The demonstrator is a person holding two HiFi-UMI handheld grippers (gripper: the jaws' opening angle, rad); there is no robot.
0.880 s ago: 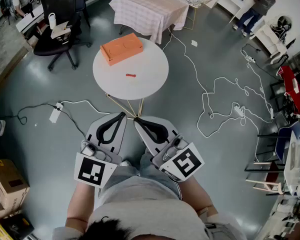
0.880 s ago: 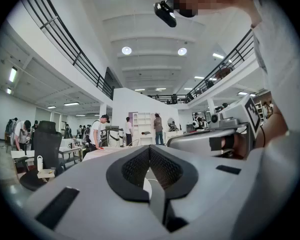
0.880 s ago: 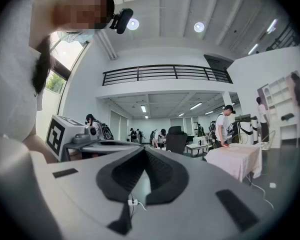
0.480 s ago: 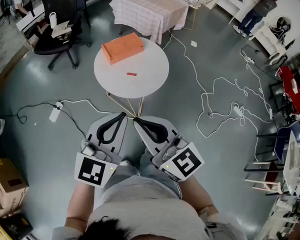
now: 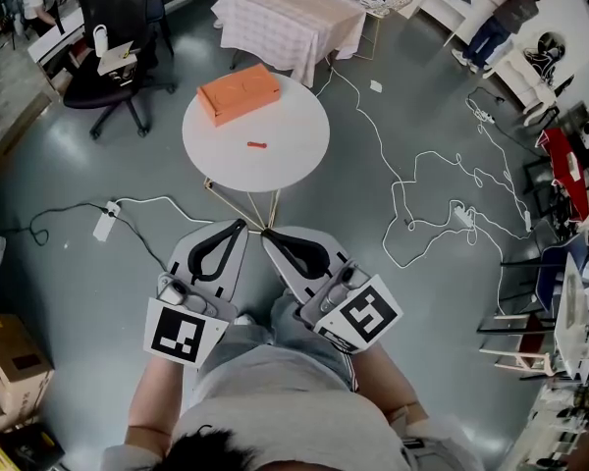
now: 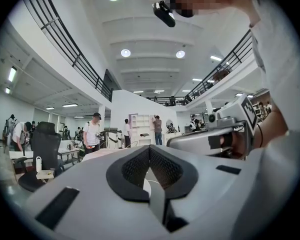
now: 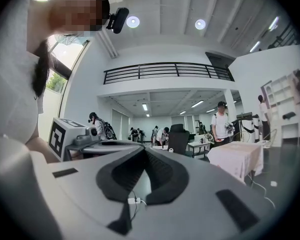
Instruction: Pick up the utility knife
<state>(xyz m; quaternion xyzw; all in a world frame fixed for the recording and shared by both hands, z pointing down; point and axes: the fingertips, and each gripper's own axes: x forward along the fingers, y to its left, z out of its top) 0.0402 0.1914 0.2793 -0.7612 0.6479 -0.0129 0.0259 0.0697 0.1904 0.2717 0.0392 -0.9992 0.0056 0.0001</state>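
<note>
The utility knife is a small red thing lying near the middle of the round white table, seen only in the head view. An orange box rests on the table's far left part. My left gripper and right gripper are held close to my body, well short of the table, tips side by side above the floor. Both are shut with nothing between the jaws. The left gripper view shows the left gripper's closed jaws, and the right gripper view shows those of the right gripper; both look out across the hall.
White cables snake over the grey floor to the right, and a power strip lies at the left. Behind the round table stand a cloth-covered table and a black office chair. A cardboard box sits at the lower left.
The head view has shifted slightly, so the table sits a little more to the left. Both grippers keep their place and stay shut.
</note>
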